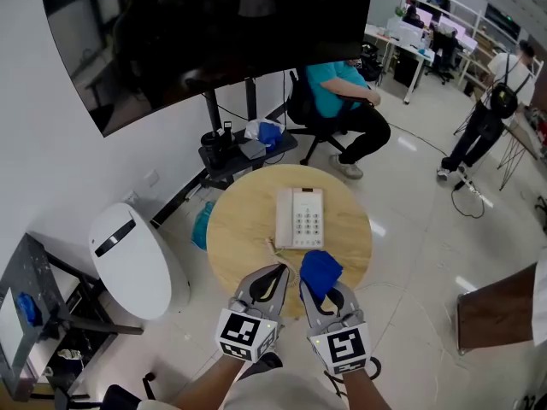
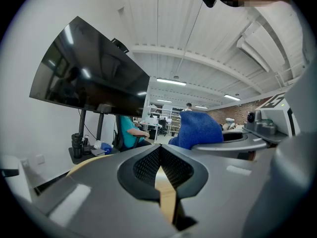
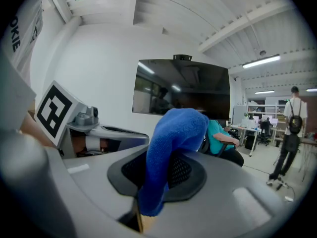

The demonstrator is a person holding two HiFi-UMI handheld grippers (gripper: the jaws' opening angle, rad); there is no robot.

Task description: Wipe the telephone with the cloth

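R gripper (image 1: 328, 298) pinches cloth (image 1: 320, 269) just beside telephone (image 1: 300, 218).

Dark letters reading "OKIE", cut off at the frame's upper left edge, stand on a pale surface (image 3: 15, 33) in the right gripper view. The telephone (image 1: 299, 218) keys' print is too small to read. The cubes on the left gripper (image 1: 275, 273) and right gripper (image 1: 323, 290) bear black-and-white square markers without letters.

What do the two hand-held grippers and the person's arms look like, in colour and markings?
The left gripper and right gripper have smooth grey bodies with black meshed pads. Each carries a white cube printed with black square markers. No sleeve covers the forearms.
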